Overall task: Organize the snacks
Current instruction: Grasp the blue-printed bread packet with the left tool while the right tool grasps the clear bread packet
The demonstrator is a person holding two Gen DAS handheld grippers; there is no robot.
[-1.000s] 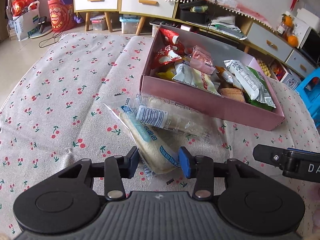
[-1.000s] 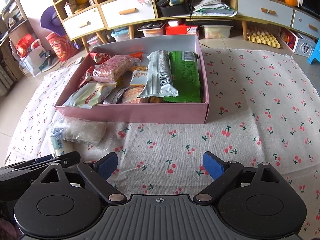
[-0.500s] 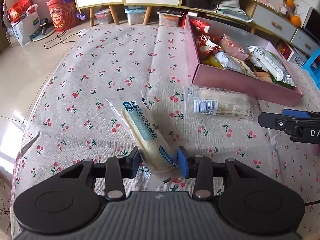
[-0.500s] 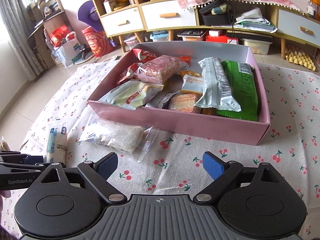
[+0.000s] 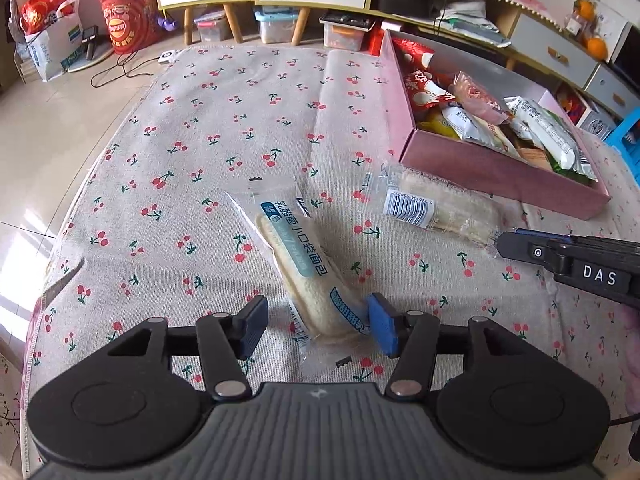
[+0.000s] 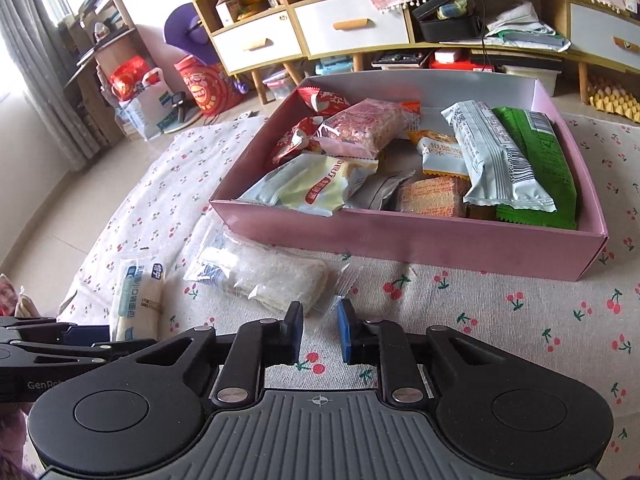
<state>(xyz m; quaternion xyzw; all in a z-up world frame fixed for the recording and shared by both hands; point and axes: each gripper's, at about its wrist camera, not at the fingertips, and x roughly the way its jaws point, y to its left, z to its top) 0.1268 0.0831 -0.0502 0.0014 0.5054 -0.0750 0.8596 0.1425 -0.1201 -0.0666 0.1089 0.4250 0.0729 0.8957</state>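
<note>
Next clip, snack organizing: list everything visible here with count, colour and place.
pink box: one, pink, on the cloth
snack packets: several, red, pink, white, orange, green, inside the box
clear packet: one, transparent, on the cloth before the box
bread packet: one, white and blue, on the cloth
cloth: one, beige with red cherries, under everything
drawer cabinets: white and wood, background
left claw: open, astride the bread packet
right claw: narrowly open, at the clear packet's edge

Right tool (image 6: 319,334) nearly closed, just short of clear bread packet (image 6: 266,278); pink box (image 6: 400,236) behind.
</note>
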